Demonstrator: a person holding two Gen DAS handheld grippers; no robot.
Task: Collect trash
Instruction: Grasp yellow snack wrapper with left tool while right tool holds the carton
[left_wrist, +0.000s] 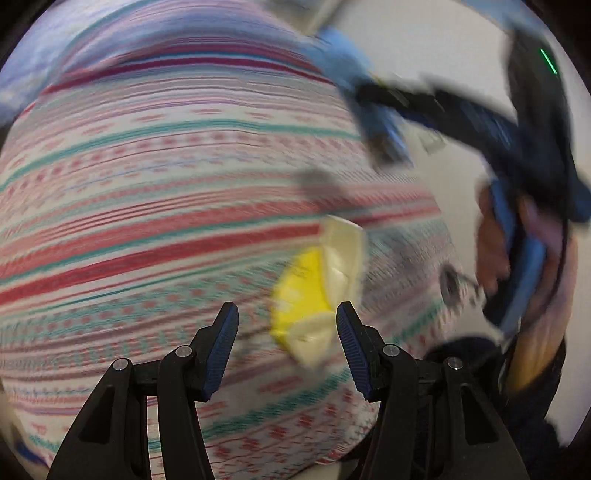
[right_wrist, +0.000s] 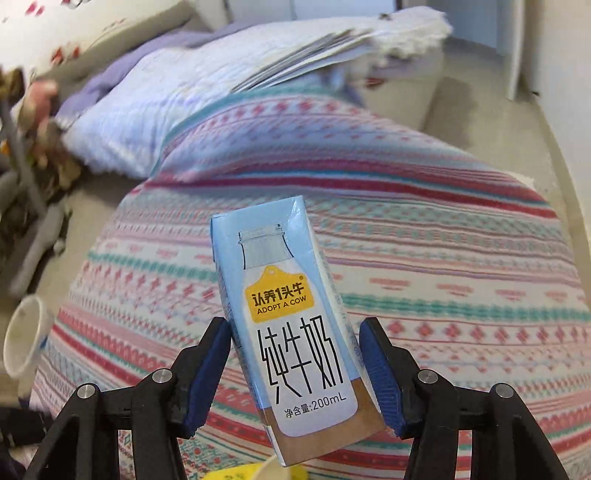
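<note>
Milk carton (right_wrist: 291, 328), a light blue and brown paper box with a yellow label, sits in the middle of the right wrist picture. Our right gripper (right_wrist: 295, 363) has it squeezed between both blue pads, one on each side near the bottom of the box. We hold it low on its sides, we think, so the tall box stays put while we carry it off as trash. It is up in the air above the striped red, pink and green blanket (right_wrist: 443, 258).

In the left wrist picture, our left gripper (left_wrist: 287, 334) is wide open and holds nothing. A yellow and cream crumpled wrapper (left_wrist: 317, 291) lies on the blanket just ahead of the open fingers, a bit to the right. We think the fingers are spread so they can go around it next. That picture is blurry, so we cannot tell what kind of wrapper it is.

At the far left edge of the right wrist picture lies a white paper cup (right_wrist: 24, 339) on its side.

We count one carton, one wrapper, one cup and two grippers.
</note>
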